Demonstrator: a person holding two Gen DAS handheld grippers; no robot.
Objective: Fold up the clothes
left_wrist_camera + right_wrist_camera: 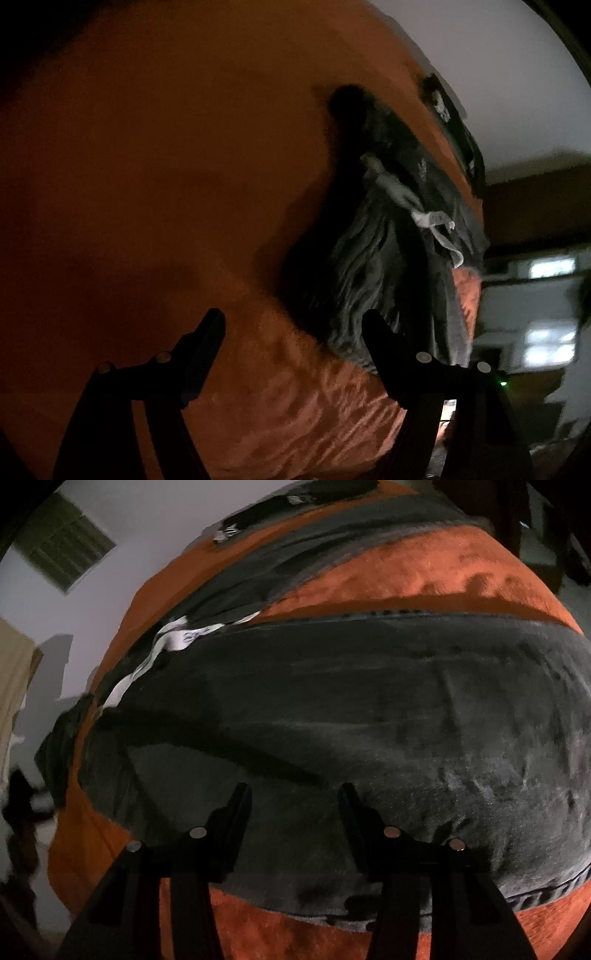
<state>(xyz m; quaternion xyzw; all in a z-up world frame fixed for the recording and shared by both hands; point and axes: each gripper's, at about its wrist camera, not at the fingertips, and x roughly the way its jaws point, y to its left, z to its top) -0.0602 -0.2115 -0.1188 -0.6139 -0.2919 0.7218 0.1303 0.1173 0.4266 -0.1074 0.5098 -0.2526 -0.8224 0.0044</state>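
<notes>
A dark grey garment [369, 709] with a white drawstring [173, 637] lies spread flat on an orange blanket [424, 576]. My right gripper [293, 794] is open and empty, hovering low over the near part of the garment. In the left wrist view the same garment [380, 251] is bunched and wrinkled at the right, with its white drawstring [424, 214] showing. My left gripper [293, 321] is open and empty over the orange blanket [184, 184], its right finger beside the garment's edge.
A second dark garment [280, 506] lies at the far edge of the blanket. A white wall [140, 528] with a vent [62, 542] stands behind. Dim room furniture [535, 314] shows past the blanket's right edge.
</notes>
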